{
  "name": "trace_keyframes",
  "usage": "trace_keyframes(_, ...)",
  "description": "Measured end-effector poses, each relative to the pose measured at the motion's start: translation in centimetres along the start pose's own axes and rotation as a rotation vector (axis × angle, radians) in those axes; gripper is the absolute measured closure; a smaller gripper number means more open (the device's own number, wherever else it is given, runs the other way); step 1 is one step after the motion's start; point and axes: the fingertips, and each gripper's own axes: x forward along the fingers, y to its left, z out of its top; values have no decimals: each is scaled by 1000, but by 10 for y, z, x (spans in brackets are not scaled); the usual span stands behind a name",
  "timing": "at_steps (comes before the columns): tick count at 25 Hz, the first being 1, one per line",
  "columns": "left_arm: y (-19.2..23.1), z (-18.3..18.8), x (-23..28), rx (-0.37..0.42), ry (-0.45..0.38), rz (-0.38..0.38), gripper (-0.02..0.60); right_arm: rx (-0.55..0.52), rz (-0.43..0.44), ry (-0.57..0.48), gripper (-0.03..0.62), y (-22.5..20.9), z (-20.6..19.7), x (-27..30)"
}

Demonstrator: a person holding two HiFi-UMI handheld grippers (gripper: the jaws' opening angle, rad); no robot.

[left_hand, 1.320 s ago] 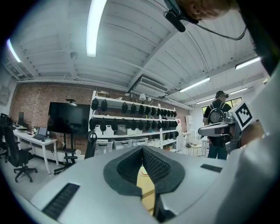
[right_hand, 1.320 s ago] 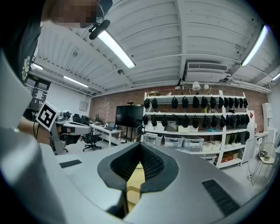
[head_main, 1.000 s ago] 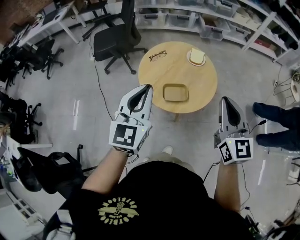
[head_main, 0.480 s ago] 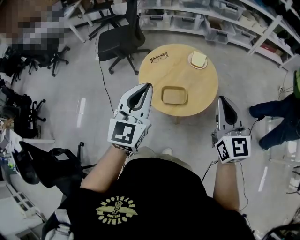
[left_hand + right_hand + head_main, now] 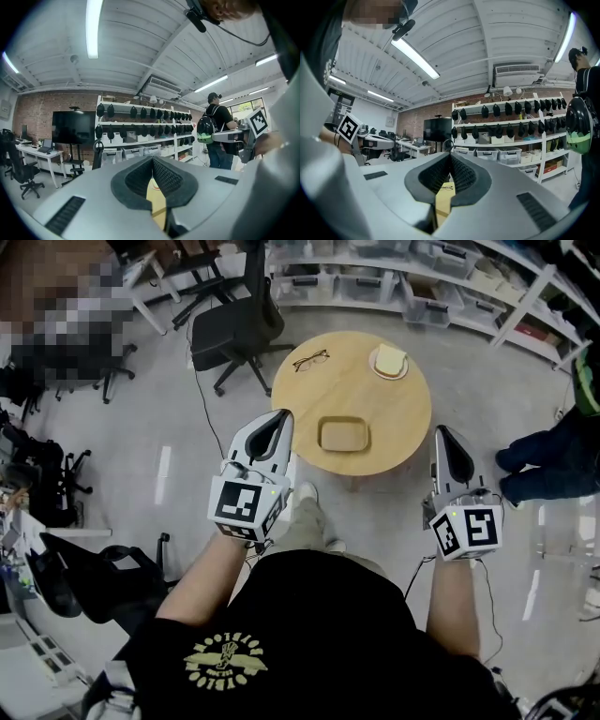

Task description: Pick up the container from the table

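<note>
A round wooden worktop [image 5: 309, 399] is seen from above, standing on a grey floor. The container [image 5: 343, 435], a shallow tan rectangular tray, is set on the near part of the worktop, close to the edge facing the person who holds the tools. Nothing is touching it. A pair of spectacles [image 5: 310, 359] is laid near the far left edge, and a small plate [image 5: 375, 368] with a pale piece of food on it is placed at the far right edge.

The left gripper [image 5: 284, 414] is held at the near left side of the worktop, its tip just beside the rim and apart from the container. In the left gripper view, the jaws of the left gripper [image 5: 152, 161] are shown pressed together with nothing between them. Only a sliver of the yellow worktop is seen past them.

The right gripper [image 5: 441, 430] is held off the near right side of the worktop, clear of its edge. Its jaws are likewise seen brought fully together and empty in the right gripper view [image 5: 450, 157].

A black office chair [image 5: 230, 329] is parked beyond the worktop, shelves [image 5: 375, 282] with storage bins are ranged along the far wall, and the legs of another person [image 5: 544, 460] are seen at the right.
</note>
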Motion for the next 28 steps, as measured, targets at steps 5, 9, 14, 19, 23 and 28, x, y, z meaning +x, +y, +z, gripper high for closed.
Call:
trace_keyframes(5, 10, -1, 16, -15, -6, -9, 563, -6, -15, 0, 579, -5, -4, 10)
trace_keyframes(9, 15, -4, 35, -52, 1, -34, 563, 2, -35, 17, 579, -12, -3, 23)
trace_keyframes(14, 25, -17, 62, -77, 38, -71, 563, 15, -54, 43, 579, -21, -9, 50)
trace_keyframes(19, 34, -27, 91, -116, 81, -94, 563, 19, -41, 76, 579, -29, -21, 75)
trace_keyframes(23, 42, -33, 110, -117, 96, -113, 563, 27, -48, 106, 579, -34, -30, 96)
trace_keyframes(28, 55, -56, 126, -149, 150, -123, 565, 26, -48, 152, 579, -39, -50, 120)
